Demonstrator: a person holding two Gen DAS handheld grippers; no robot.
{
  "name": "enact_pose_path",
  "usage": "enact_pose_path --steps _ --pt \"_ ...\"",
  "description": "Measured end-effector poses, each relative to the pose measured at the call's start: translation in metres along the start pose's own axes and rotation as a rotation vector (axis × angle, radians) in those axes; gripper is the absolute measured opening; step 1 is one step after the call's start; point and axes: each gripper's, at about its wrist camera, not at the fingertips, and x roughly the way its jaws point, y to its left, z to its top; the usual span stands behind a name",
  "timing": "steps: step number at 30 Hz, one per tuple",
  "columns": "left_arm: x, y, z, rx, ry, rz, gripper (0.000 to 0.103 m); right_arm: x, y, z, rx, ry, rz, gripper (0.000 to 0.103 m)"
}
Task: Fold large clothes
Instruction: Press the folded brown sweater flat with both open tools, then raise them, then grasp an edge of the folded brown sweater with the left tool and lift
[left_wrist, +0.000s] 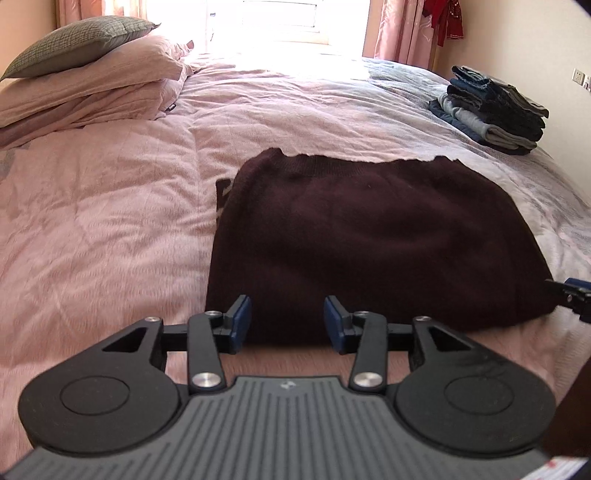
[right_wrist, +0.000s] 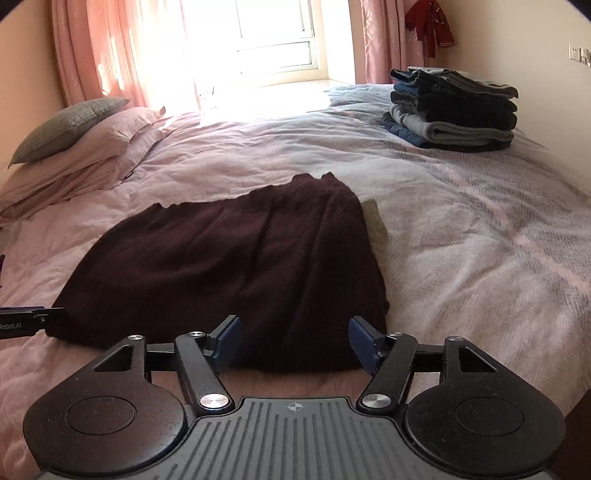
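Note:
A dark maroon knitted garment (left_wrist: 373, 240) lies folded flat on the pink bed cover (left_wrist: 103, 229). My left gripper (left_wrist: 287, 323) stands open just above the garment's near edge, toward its left corner, with nothing between its blue pads. The right wrist view shows the same garment (right_wrist: 236, 266) with my right gripper (right_wrist: 294, 341) open over the near edge by the right corner, empty too. Each gripper's tip shows at the edge of the other's view: the right gripper (left_wrist: 576, 297) and the left gripper (right_wrist: 33, 319).
A stack of folded dark and grey clothes (right_wrist: 454, 110) sits at the far right of the bed. Pink pillows (left_wrist: 92, 88) with a grey cushion (left_wrist: 74, 44) lie at the far left. A bright window (right_wrist: 273, 40) with pink curtains is behind. A small olive piece (right_wrist: 375, 225) pokes out beside the garment.

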Motion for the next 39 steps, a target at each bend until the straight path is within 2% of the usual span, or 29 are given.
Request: enact_pose_path --steps 3,9,16,22,30,35,39 --pt "-0.016 -0.007 -0.015 -0.005 0.011 0.001 0.043 -0.015 0.007 -0.016 -0.027 0.021 -0.014 0.063" --pt "-0.050 -0.020 -0.041 0.001 0.019 0.004 0.045 -0.055 0.013 -0.032 -0.028 -0.008 -0.018 0.063" --pt "-0.098 -0.031 -0.058 0.042 -0.039 -0.003 0.052 -0.096 0.021 -0.045 -0.020 -0.060 -0.010 0.063" --pt "-0.121 -0.032 -0.067 0.055 -0.066 -0.004 0.053 -0.113 0.026 -0.055 -0.016 -0.072 -0.005 0.063" --pt "-0.121 -0.028 -0.073 0.055 -0.061 0.001 0.055 -0.110 0.020 -0.060 0.006 -0.062 -0.013 0.063" --pt "-0.099 -0.020 -0.077 0.038 -0.019 -0.013 0.058 -0.086 0.007 -0.065 0.036 -0.007 -0.021 0.063" --pt "-0.073 0.001 -0.070 -0.029 -0.002 -0.066 0.058 -0.062 -0.012 -0.067 0.078 0.045 -0.048 0.063"
